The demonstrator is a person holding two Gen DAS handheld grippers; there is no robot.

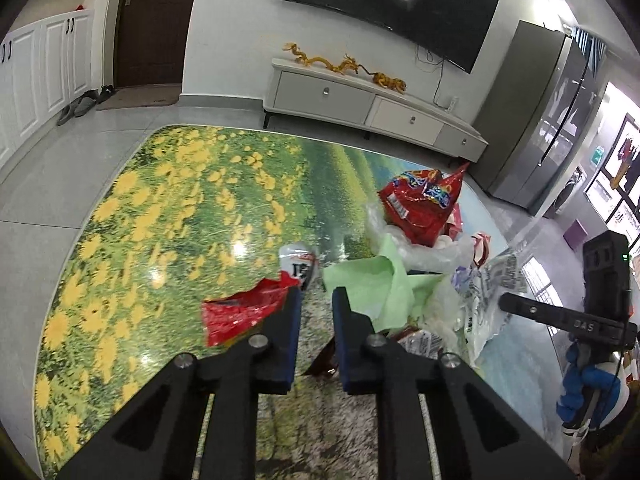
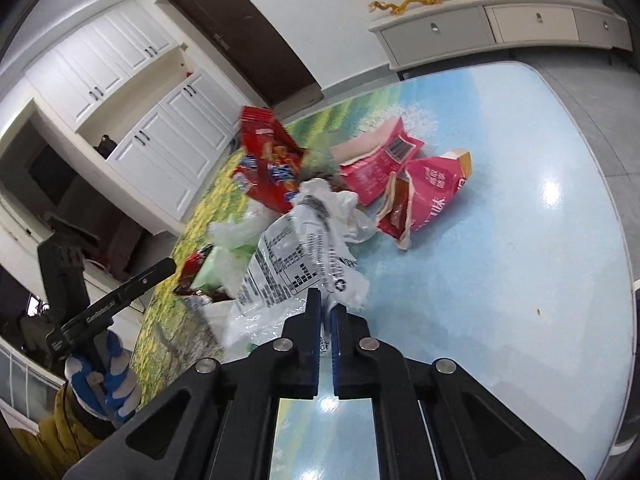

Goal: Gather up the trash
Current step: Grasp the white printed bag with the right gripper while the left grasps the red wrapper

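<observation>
At the right gripper (image 2: pixel 326 306): fingers (image 2: pixel 314 320) together, clamped on the near edge of a clear printed bag (image 2: pixel 288 264). Long axis of that bag from the pads toward far left, crumpled, resting on the table (image 2: pixel 520 240). Dense black print and a recycling mark on it, too small to read.

At the left gripper (image 1: pixel 317 296): fingers (image 1: pixel 290 320) narrowly apart, table surface visible between the pads, nothing seen pinched. Against the outer side of the left fingertip, a red wrapper (image 1: pixel 240 314), flat on the table, long axis from near left to far right, its far end pointing at that fingertip. Just beyond the tips, a white and red packet (image 1: pixel 298 264) with one large dark character, not legible. Touching the right finger, a sheet of green paper (image 1: pixel 368 284), crumpled.

Further out, right of centre in the left wrist view: a red snack bag (image 1: pixel 420 204) standing on the heap, blue and white lettering, unreadable. In the right wrist view, far right of the heap: two torn pink cartons (image 2: pixel 376 160), a barcode on the farther one, white characters on the nearer, not legible.

On the left gripper's body in the right wrist view, "GenRobot.AI" or similar, blurred. On the right gripper's body in the left wrist view, "DAS". Blue and white gloved hand (image 2: pixel 104 380) on the left handle
</observation>
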